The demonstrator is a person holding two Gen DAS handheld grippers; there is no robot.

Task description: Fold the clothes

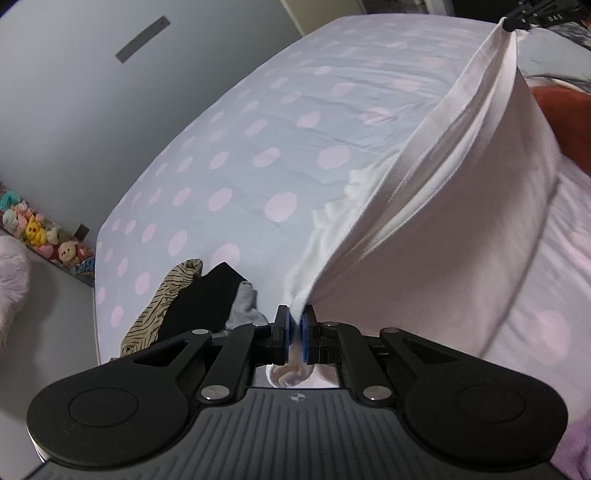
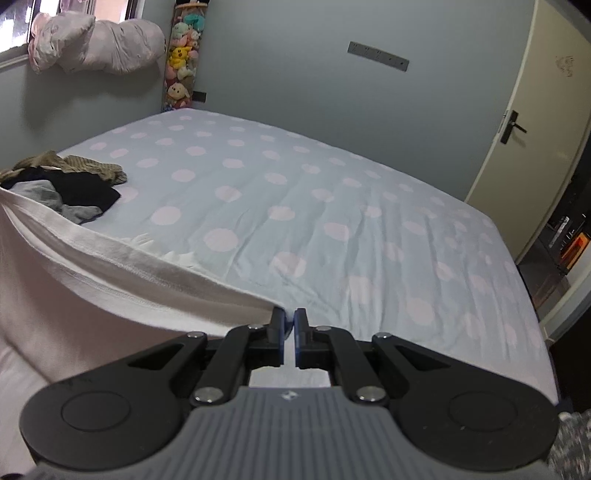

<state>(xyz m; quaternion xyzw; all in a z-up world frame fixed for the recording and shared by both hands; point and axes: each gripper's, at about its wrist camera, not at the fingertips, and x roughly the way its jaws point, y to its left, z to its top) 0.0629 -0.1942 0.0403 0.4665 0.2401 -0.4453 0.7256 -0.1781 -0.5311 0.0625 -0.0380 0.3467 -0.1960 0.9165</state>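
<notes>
A white garment [image 1: 443, 192] hangs stretched in the air between my two grippers, above a bed with a pale blue sheet with pink dots [image 1: 240, 147]. My left gripper [image 1: 294, 325] is shut on one corner of the garment. My right gripper [image 2: 289, 325] is shut on the other corner; the cloth [image 2: 110, 280] runs off to the left from its jaws. The right gripper also shows at the top right of the left wrist view [image 1: 517, 20], pinching the cloth. The garment's lower part sags onto the bed.
A pile of other clothes, striped, black and grey [image 2: 62, 181], lies near the bed's far left corner, also seen in the left wrist view [image 1: 192, 306]. Walls bound the bed [image 2: 332, 206]. A door [image 2: 524, 129] stands right. Plush toys [image 2: 181, 55] hang in the corner.
</notes>
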